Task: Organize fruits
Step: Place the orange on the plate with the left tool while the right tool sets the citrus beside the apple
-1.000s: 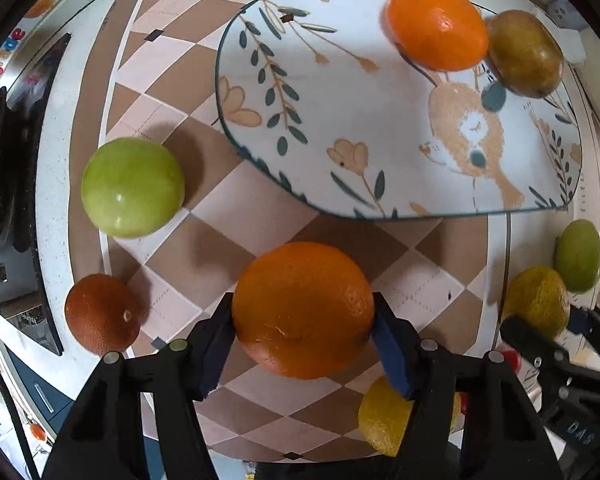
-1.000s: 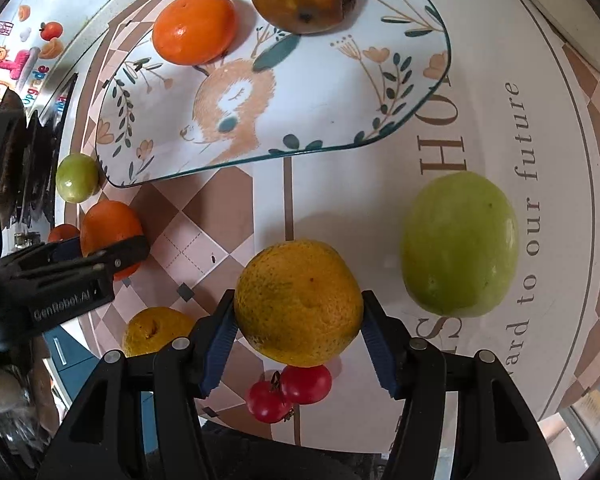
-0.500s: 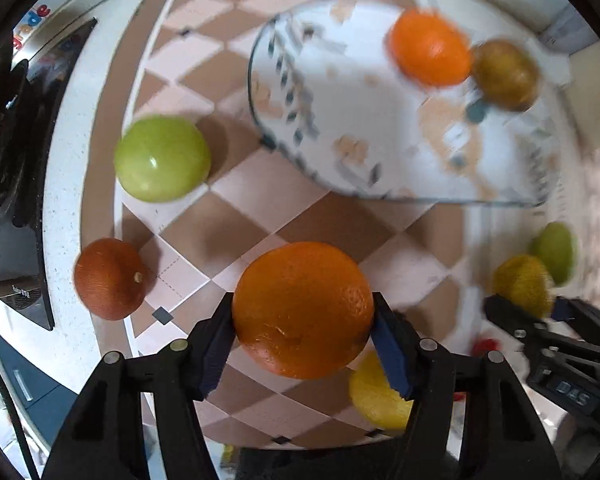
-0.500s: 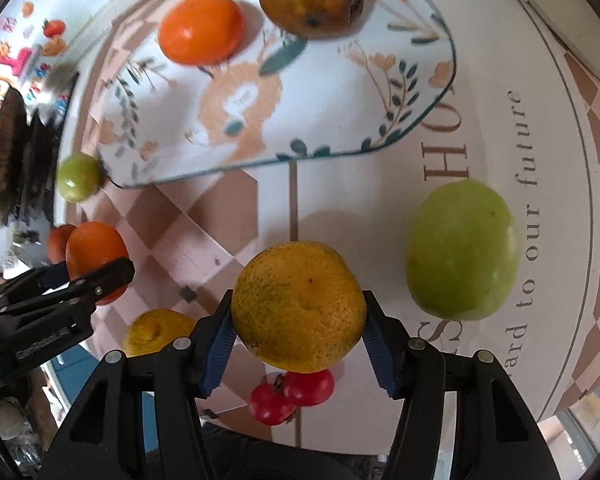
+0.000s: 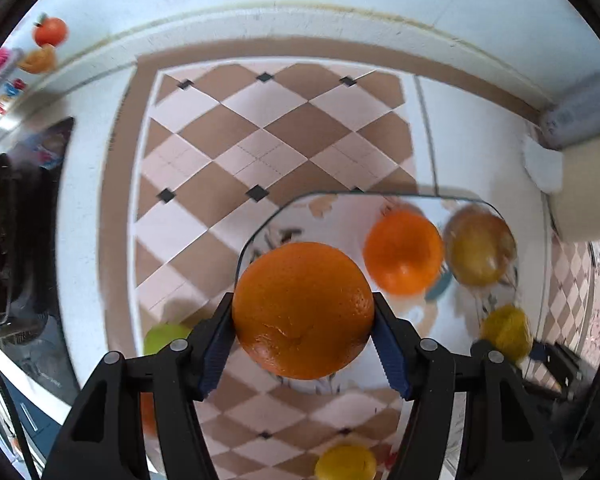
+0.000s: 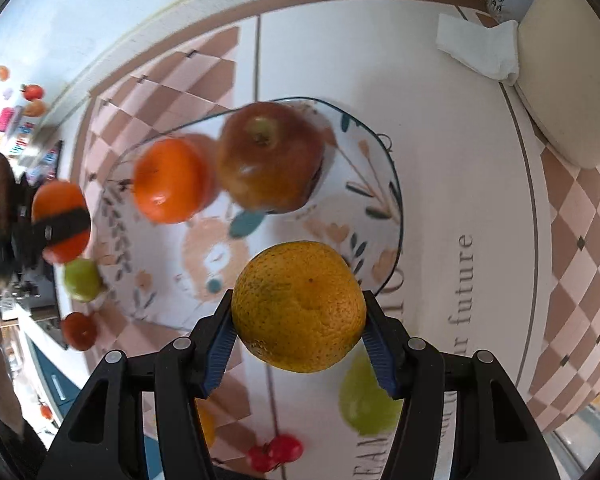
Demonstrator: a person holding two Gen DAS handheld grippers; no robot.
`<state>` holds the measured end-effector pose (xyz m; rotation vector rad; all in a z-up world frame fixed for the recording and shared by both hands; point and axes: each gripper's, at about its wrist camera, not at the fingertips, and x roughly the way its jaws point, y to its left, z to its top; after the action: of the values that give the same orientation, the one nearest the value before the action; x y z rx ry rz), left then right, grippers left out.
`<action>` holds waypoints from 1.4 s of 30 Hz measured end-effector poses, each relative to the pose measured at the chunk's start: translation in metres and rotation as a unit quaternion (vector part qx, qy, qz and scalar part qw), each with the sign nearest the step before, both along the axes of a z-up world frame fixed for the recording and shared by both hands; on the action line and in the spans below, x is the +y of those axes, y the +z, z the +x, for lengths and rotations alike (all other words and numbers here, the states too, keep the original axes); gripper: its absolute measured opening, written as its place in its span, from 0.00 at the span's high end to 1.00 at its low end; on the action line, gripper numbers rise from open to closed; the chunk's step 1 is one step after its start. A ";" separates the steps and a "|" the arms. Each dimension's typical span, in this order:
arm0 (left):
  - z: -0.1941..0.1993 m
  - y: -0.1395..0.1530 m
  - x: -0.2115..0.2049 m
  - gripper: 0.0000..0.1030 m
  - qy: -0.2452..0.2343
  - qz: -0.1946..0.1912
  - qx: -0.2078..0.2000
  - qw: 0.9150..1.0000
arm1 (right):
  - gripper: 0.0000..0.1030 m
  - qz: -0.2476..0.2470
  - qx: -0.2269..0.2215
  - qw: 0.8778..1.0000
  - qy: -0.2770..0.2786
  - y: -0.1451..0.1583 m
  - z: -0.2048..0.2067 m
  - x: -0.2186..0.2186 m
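- Gripping a large orange (image 5: 303, 310), the left gripper (image 5: 303, 318) is pinching it at its widest part between two blue pads (image 5: 217, 350), jaws spread wide to fit it.
- Clamping a yellow-orange citrus (image 6: 299, 306) the same way, the right gripper (image 6: 299, 316) is holding its jaws about as wide.
- Both fruits are hanging in the air over the near edge of a flower-printed tray (image 6: 380, 216), not yet resting on it.
- Sitting already on the tray are a small orange (image 6: 172, 180) and a reddish-brown round fruit (image 6: 270, 156), touching each other.
- Lying off the tray on the checked tablecloth (image 5: 260, 140) are a green fruit (image 6: 366, 400), red cherry tomatoes (image 6: 276, 452) and other fruit.
- Judging by their look, the held citrus are firm, fairly heavy and round, so they are likely to roll when released; gripping across the middle seems safest.
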<state>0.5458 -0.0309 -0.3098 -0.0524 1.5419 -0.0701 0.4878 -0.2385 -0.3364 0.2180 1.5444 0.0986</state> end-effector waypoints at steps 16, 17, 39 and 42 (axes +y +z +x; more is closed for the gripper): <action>0.028 -0.043 0.003 0.39 0.039 -0.016 0.042 0.998 | 0.37 -0.010 0.029 0.999 0.009 -0.020 0.013 0.007; 0.028 -0.044 0.004 0.39 0.042 -0.019 0.041 0.998 | 0.35 -0.010 0.028 1.000 0.005 -0.020 0.014 0.008; -0.082 0.027 0.017 0.11 0.031 0.040 -0.054 0.997 | 0.10 -0.058 -0.041 0.997 0.011 0.039 -0.035 0.007; -0.098 0.045 0.013 0.11 0.025 0.045 -0.069 0.996 | 0.10 -0.056 -0.054 0.997 0.009 0.053 -0.049 0.008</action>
<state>0.4481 -0.0178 -0.2650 -0.0156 1.4032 0.0350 0.4385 -0.2310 -0.2833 0.1081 1.4387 0.0366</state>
